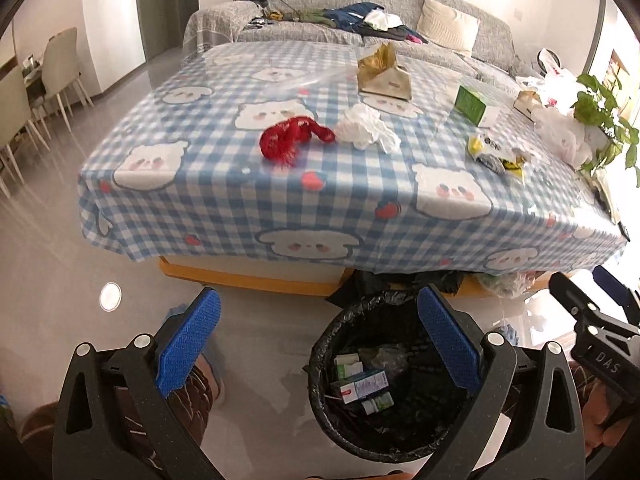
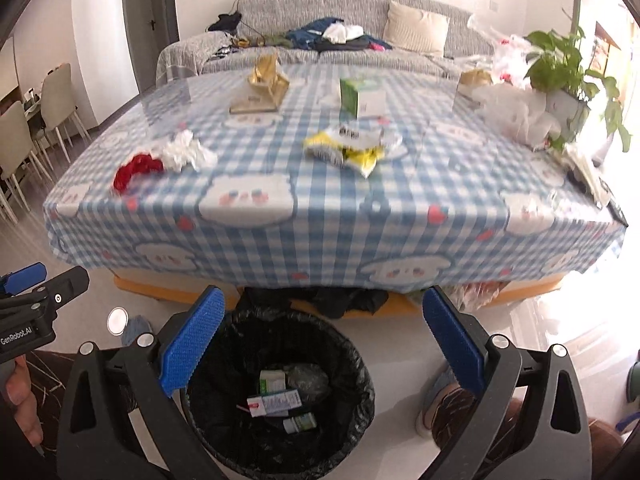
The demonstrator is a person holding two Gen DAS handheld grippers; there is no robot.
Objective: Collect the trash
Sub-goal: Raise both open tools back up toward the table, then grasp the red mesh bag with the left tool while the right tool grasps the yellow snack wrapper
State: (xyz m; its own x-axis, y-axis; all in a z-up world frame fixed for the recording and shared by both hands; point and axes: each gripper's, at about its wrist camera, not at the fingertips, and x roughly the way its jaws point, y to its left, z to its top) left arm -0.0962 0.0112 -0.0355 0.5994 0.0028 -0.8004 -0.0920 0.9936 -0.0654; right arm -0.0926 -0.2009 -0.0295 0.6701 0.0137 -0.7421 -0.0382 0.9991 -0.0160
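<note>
A black-lined trash bin [image 1: 340, 360] [image 2: 352, 360] stands on the floor in front of the table, holding small boxes [image 2: 274, 400] and a little bottle. On the checked tablecloth [image 1: 240, 200] [image 2: 340, 232] lie a red mesh wad [image 1: 292, 138] [image 2: 134, 170], crumpled white tissue [image 1: 366, 126] [image 2: 186, 152], a yellow-white wrapper [image 1: 498, 154] [image 2: 352, 146], a green box [image 1: 472, 106] [image 2: 360, 96] and a gold box [image 1: 384, 74] [image 2: 264, 84]. My left gripper [image 1: 318, 340] hangs open and empty left of and above the bin. My right gripper [image 2: 324, 336] is open and empty over the bin.
A potted plant [image 2: 568, 68] and white plastic bags [image 2: 516, 112] crowd the table's right end. A grey sofa [image 2: 320, 12] with clothes runs behind. Dining chairs [image 1: 60, 68] stand far left. The person's slippered feet [image 2: 444, 400] rest beside the bin.
</note>
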